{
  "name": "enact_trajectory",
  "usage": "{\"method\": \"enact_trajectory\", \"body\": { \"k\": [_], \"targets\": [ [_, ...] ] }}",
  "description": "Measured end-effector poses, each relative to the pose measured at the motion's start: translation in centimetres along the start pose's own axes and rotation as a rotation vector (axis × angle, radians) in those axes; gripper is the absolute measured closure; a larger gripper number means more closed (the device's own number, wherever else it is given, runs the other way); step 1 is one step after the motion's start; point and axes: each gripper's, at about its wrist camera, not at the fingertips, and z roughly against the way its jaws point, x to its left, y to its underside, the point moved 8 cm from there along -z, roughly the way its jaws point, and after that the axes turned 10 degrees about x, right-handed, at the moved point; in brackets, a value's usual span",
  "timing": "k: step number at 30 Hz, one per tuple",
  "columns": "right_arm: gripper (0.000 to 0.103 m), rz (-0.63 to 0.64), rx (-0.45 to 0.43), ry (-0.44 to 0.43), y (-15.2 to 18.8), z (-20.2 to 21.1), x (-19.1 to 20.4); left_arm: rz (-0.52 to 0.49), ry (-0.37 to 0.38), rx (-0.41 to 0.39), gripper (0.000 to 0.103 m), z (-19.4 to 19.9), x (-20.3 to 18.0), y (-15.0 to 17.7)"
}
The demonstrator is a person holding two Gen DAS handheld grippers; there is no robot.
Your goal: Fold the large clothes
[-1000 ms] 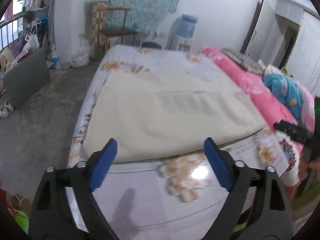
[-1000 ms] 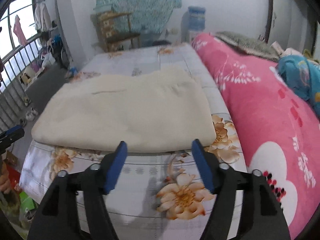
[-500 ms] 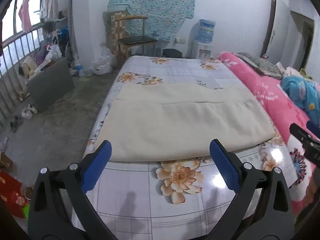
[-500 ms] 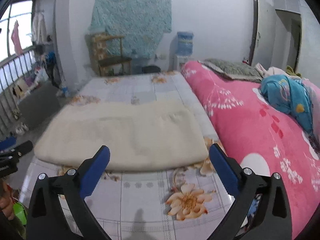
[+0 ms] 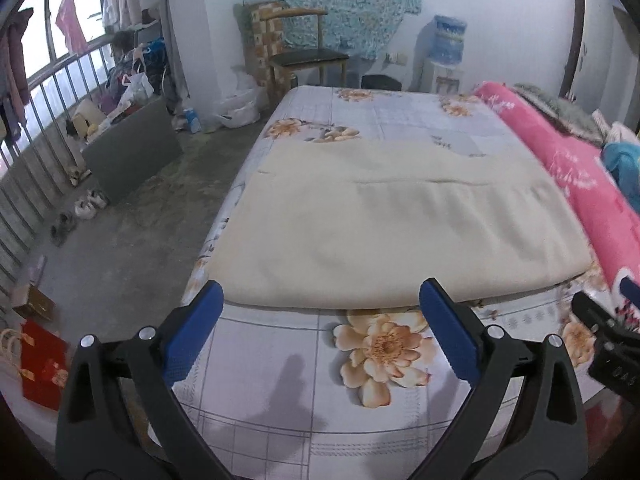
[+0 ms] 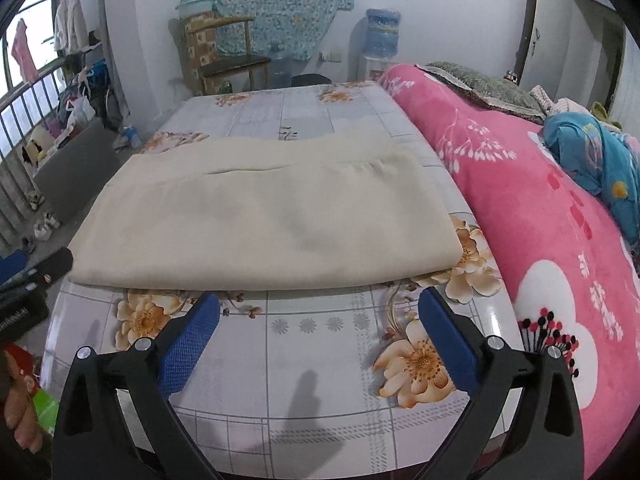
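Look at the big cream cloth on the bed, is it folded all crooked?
A little. The cream cloth lies flat and smooth, but its top layer stops short of the far edge, so a strip of the lower layer shows there. Nothing is spilled or torn.

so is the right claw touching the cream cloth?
Apart. Right wrist view: the open right claw sits short of the cream cloth, with bare sheet beneath it.

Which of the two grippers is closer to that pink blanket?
Right. The right hand-held gripper hovers near the pink blanket; the left hand-held gripper is farther, toward the bed's floor side.
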Motion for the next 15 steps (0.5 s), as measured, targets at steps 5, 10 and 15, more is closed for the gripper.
{"method": "enact_trajectory", "body": {
  "k": [5,10,15],
  "targets": [
    [0.006,0.013,0.029,0.004,-0.3,-0.7,0.7,0.017,-0.016,0.048,0.008,-1.3,-0.1,0.2],
    [0.006,0.023,0.054,0.003,-0.1,-1.3,1.2,0.009,0.001,0.069,0.008,-1.7,-0.6,0.3],
    [0.006,0.023,0.081,0.003,0.1,-1.9,1.4,-0.011,0.023,0.083,0.008,-2.1,-1.5,0.6]
  ]
}}
